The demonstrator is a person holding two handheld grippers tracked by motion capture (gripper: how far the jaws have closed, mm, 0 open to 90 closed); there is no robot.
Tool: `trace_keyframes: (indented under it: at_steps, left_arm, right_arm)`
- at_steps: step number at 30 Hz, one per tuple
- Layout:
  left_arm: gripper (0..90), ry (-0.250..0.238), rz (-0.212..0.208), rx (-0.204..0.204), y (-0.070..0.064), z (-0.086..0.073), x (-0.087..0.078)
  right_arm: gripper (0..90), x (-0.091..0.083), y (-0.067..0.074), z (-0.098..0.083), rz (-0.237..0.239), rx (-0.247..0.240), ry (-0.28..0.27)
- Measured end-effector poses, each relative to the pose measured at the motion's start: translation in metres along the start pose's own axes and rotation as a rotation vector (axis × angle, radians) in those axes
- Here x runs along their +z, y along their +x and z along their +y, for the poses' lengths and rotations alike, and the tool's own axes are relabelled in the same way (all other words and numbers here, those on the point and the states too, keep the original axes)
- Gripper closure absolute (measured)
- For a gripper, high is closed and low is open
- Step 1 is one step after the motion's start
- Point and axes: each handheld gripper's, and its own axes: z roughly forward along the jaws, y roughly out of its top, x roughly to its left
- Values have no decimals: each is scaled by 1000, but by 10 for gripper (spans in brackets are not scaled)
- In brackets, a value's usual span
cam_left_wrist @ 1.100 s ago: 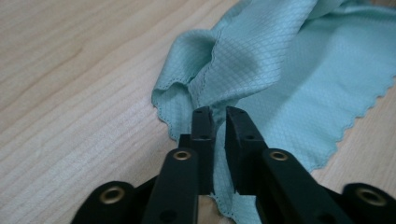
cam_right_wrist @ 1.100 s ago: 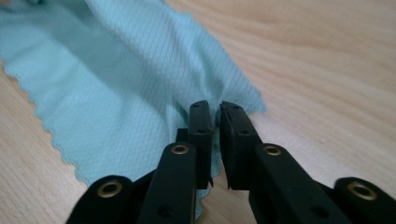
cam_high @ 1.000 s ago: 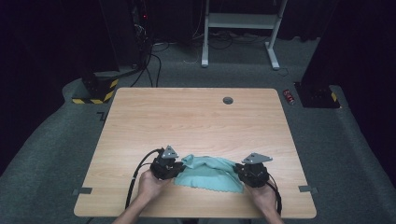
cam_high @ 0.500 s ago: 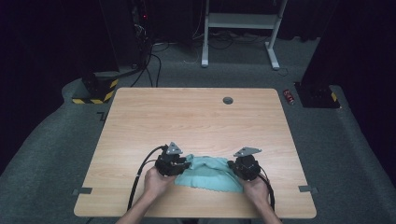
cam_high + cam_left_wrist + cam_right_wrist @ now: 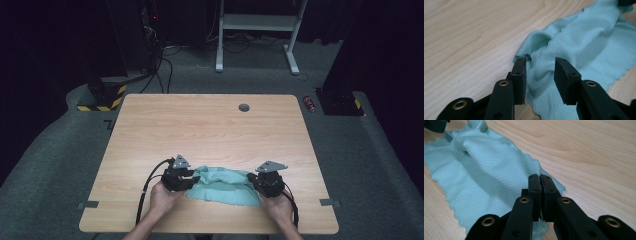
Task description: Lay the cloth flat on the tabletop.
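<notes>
A teal cloth lies rumpled on the wooden table near its front edge, between my two grippers. My left gripper is at the cloth's left end. Its jaws have just been opening and stand apart, with a fold of the cloth lying between them, untouched by the pads. My right gripper is at the right end. Its jaws have just closed and are pressed together on the edge of the cloth.
A round grommet hole sits at the table's far side. On the carpet beyond are a red can, a white desk frame and a black-and-yellow striped base. Cables trail from both grippers over the front edge.
The right gripper has edged left onto the cloth's right end, and the cloth has bunched a little narrower. The left gripper has stayed at the left end.
</notes>
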Motion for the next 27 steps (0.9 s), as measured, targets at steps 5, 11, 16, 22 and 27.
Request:
trace_keyframes:
  at_steps: [5, 11, 16, 22, 27]
  left_arm:
    - [607, 1, 8, -13, 2, 5, 3]
    - [606, 52, 13, 15, -4, 5, 16]
    - [675, 96, 7, 24, -7, 3, 24]
    - [817, 102, 10, 66, -9, 3, 24]
    - [862, 41, 5, 65, -9, 8, 14]
  right_arm:
    - [867, 4, 1, 4, 3, -3, 7]
    - [883, 8, 3, 6, 4, -2, 11]
    - [890, 1, 3, 9, -4, -22, -19]
    - [891, -3, 2, 13, -11, -22, -36]
    - [891, -4, 1, 19, -16, -35, -46]
